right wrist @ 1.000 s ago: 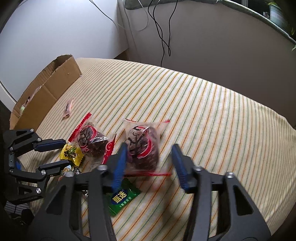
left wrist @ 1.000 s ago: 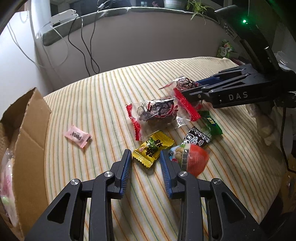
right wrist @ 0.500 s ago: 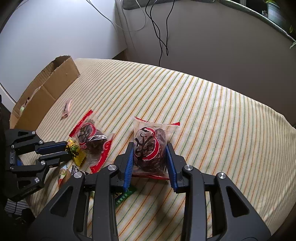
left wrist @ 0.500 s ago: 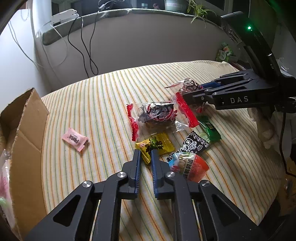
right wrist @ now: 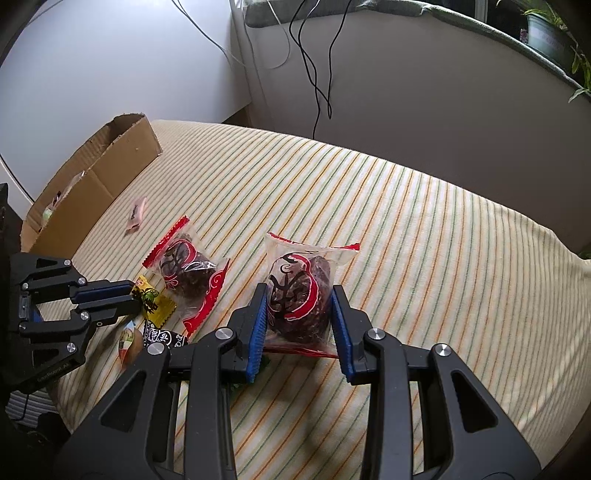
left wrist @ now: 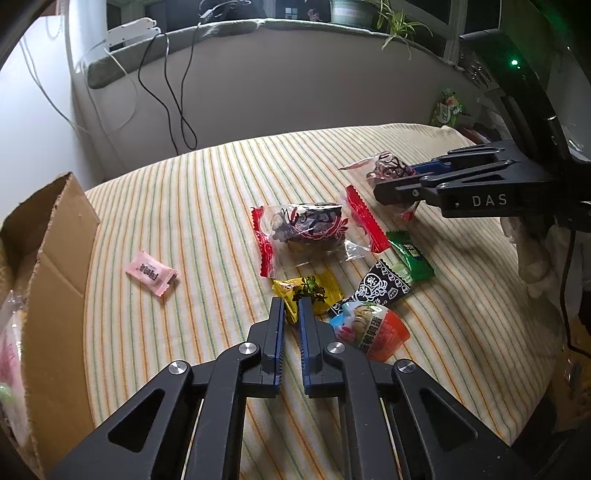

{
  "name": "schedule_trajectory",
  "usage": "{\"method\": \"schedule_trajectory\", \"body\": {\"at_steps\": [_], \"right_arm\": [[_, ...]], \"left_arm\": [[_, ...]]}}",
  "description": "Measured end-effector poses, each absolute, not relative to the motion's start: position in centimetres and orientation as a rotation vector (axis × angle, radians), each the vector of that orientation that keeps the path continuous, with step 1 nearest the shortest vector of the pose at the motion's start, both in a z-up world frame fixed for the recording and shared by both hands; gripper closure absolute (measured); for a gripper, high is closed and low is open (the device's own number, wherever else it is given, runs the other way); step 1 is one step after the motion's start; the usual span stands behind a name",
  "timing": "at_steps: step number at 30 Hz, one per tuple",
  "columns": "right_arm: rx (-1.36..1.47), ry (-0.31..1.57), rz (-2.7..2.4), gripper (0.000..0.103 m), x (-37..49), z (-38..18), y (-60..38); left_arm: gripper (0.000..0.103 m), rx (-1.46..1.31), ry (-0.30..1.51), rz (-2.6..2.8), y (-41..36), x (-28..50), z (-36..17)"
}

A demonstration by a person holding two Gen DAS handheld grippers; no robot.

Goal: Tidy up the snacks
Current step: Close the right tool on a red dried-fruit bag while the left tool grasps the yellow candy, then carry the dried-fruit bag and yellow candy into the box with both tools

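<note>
A clear date packet [right wrist: 297, 295] is clamped between the right gripper's [right wrist: 299, 325] jaws, raised off the striped bed [right wrist: 424, 221]. The yellow candy [left wrist: 306, 291] is pinched by the left gripper's [left wrist: 291, 314] nearly closed jaws, presumably for the cardboard box [left wrist: 55, 266] at the left.

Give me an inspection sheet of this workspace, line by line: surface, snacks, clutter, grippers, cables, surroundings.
Surface: striped cloth covers the table.
Job's things: cardboard box at the left edge; clear red-edged pastry pack, pink candy, green packet, black-and-white packet and orange-blue packet lie loose.
Clutter: nothing seen.
Grippers: left gripper jaws nearly closed on the yellow candy; right gripper clamps a second pastry pack.
Cables: black cables hang down the wall behind.
Surroundings: potted plants on the ledge.
</note>
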State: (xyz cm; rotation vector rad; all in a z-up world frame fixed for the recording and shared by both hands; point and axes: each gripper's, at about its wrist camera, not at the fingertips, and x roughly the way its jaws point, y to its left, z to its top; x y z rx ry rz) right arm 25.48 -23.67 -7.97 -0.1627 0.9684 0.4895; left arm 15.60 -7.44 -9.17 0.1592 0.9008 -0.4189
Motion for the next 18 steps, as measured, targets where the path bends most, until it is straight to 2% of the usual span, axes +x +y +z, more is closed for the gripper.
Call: {"method": "schedule_trajectory", "body": {"at_steps": [18], "right_arm": [[-0.155, 0.915, 0.494, 0.069, 24.7, -5.7, -23.4]], "left_arm": [[0.1, 0.077, 0.83, -0.37, -4.5, 14.4, -6.5]]}}
